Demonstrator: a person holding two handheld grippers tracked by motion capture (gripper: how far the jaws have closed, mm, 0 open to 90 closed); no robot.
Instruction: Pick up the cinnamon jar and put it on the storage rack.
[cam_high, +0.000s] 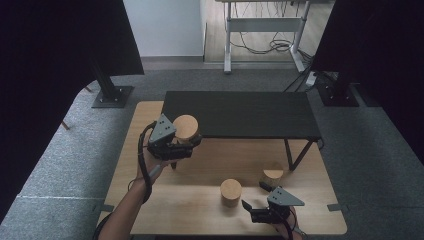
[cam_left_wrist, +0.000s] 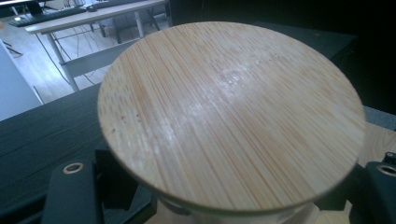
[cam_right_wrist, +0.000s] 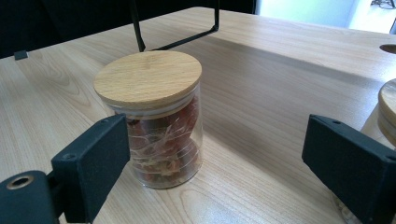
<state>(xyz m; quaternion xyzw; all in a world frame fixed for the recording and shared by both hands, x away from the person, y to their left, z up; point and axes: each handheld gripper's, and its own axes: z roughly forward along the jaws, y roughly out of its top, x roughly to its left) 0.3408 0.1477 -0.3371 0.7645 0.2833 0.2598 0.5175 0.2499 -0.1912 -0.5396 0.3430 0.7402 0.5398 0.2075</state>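
My left gripper (cam_high: 182, 145) is shut on a glass jar with a round bamboo lid (cam_high: 186, 127), held in the air at the front left corner of the low black shelf (cam_high: 240, 114). In the left gripper view the lid (cam_left_wrist: 229, 112) is very close, with one jaw on each side of the jar below it. My right gripper (cam_high: 254, 195) is open low over the table. A jar of reddish contents (cam_right_wrist: 154, 116) stands upright just ahead of its left jaw, not touched. This is the near jar (cam_high: 230, 192). A second lidded jar (cam_high: 273, 175) stands by the right jaw.
The black shelf stands on thin metal legs (cam_high: 295, 155) on the light wooden table (cam_high: 200, 210). A person's forearm (cam_high: 125, 210) comes in from the bottom left. Dark curtains hang on both sides, and grey carpet surrounds the table.
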